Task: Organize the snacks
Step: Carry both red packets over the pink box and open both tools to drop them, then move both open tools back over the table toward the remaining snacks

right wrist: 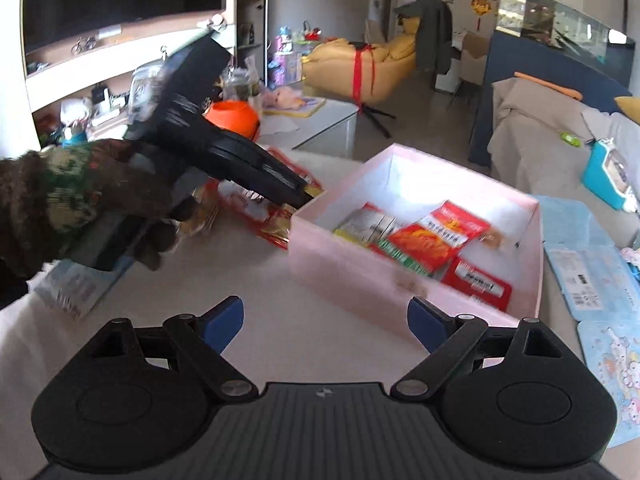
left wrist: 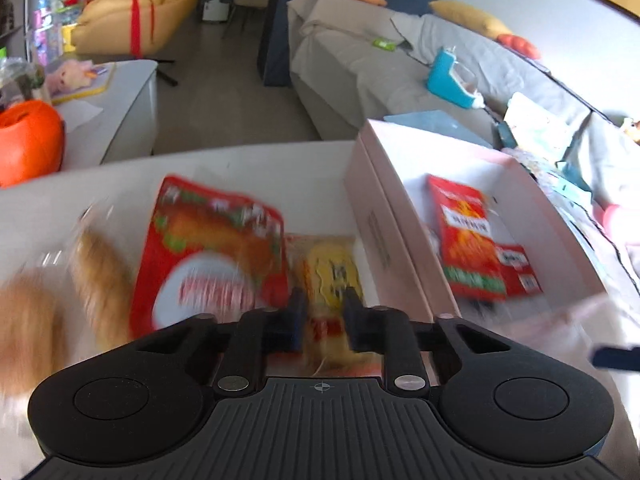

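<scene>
Yellow packet [left wrist: 330, 276] lies on your desk [left wrist: 256, 164] beside the pink box [left wrist: 394, 220]; your left gripper [left wrist: 324, 320] has its jaws clamped on it. Your right gripper [right wrist: 326, 326] hangs jaws wide, empty.

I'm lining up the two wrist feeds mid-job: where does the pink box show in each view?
Left wrist: the pink box sits right of centre, just right of the left gripper, which is shut on a yellow snack packet.
Right wrist: the box is centre to right, beyond the open right gripper.
Shared landmark: the red snack packet lying inside the box.
</scene>
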